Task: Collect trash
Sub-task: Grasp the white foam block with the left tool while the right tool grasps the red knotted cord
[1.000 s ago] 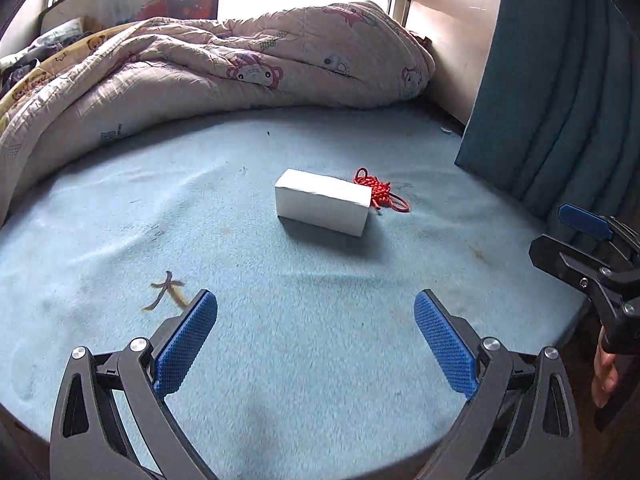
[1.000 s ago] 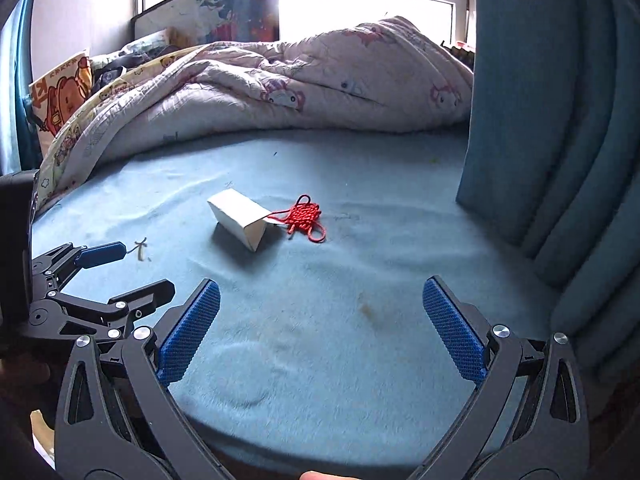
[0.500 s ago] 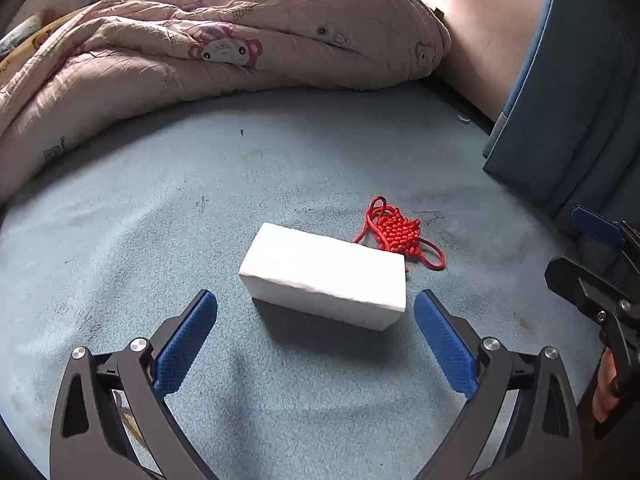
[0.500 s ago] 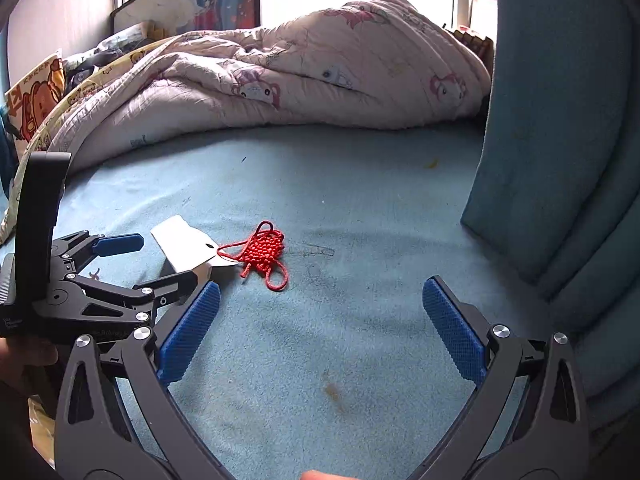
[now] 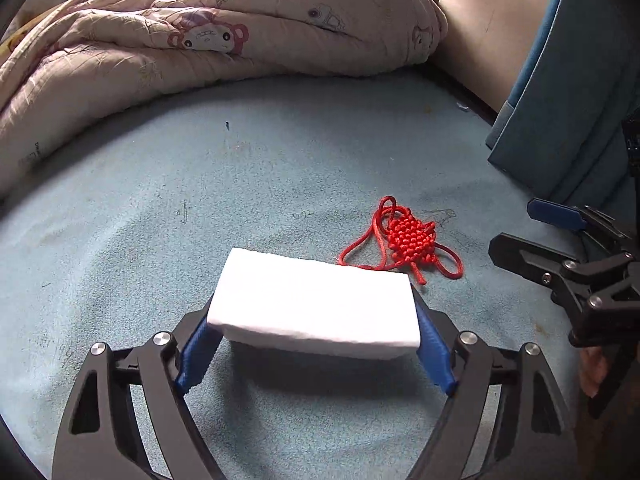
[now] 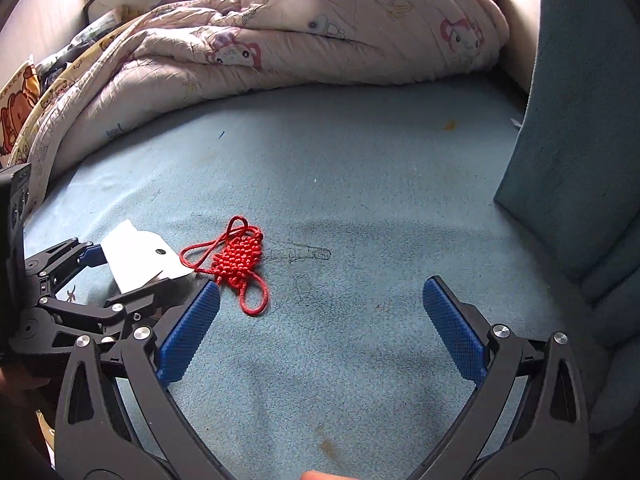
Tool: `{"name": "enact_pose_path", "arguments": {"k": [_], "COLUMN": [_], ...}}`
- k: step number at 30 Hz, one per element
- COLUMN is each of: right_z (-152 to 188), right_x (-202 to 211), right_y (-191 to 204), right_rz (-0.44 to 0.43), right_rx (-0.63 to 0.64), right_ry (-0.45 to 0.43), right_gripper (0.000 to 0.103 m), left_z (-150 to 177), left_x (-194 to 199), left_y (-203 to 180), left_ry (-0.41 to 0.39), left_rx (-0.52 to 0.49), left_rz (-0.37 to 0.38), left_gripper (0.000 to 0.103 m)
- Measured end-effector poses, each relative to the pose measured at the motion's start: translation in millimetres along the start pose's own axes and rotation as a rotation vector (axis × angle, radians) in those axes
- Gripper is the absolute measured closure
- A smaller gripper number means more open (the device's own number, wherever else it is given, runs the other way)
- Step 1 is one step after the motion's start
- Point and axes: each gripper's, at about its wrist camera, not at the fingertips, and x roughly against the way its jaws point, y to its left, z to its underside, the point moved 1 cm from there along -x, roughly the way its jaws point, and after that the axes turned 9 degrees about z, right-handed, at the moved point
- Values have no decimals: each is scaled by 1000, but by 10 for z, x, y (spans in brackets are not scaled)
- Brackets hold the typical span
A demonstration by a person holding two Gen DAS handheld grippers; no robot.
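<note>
White box (image 5: 316, 308) btwn closing left tongs (image 5: 316, 344), right tongs (image 6: 320, 332) wide, empty, red knot (image 6: 238, 260) beside box

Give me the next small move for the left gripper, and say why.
Probably finish closing on the white box, then lift. The left gripper is closing with its blue pads at the box's two short ends, and the box rests on the blue sheet. The red knot lies just beyond, clear of the pads.
</note>
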Motion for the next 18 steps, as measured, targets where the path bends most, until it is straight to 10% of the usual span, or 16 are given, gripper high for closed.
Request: {"name": "enact_pose_path", "arguments": {"k": [18], "right_z": [-127], "right_x": [-344], "right_y": [708], "right_rz": [8], "right_rx": [90], "right_ry": [47], "right_gripper": [6], "left_z": [75], "left_x": [361], "left_y": [441], "left_ry": [-41], "left_rx": [31], "left_rz": [-12], "left_gripper": [21]}}
